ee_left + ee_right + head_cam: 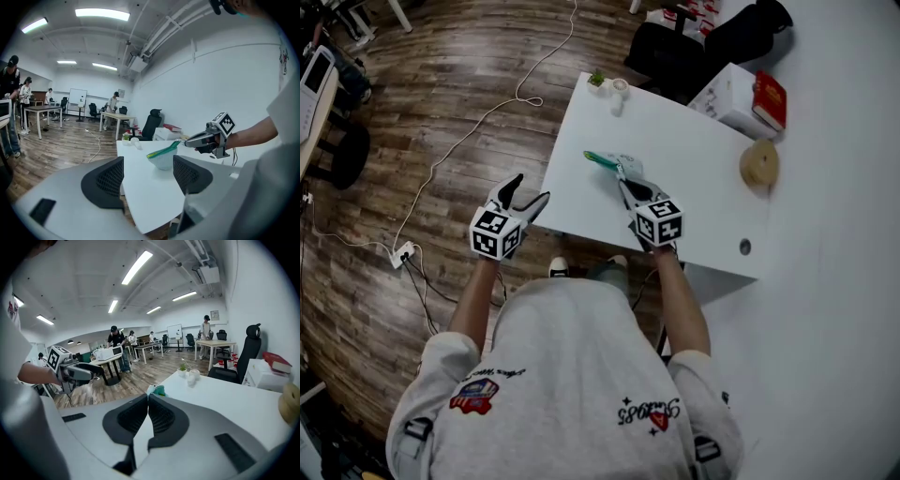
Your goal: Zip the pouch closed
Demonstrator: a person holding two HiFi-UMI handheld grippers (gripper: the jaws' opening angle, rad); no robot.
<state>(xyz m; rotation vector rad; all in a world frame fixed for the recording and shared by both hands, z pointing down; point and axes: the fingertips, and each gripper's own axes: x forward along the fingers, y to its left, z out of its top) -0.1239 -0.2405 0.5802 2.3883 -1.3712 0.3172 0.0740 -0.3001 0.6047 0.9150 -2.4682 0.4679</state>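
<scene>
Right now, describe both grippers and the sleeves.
The left gripper and right gripper match: pale grey bodies, black honeycomb-textured pads, and a cube of black-and-white square markers on each. The person wears a light grey short-sleeved T-shirt with small printed logos.

Smooth matt white table, wood-plank floor w/ slight sheen, green-trimmed translucent plastic pouch.

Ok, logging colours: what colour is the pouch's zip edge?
Green zip edge on the pale pouch; best in left gripper view.

White table, wood-plank floor
</scene>
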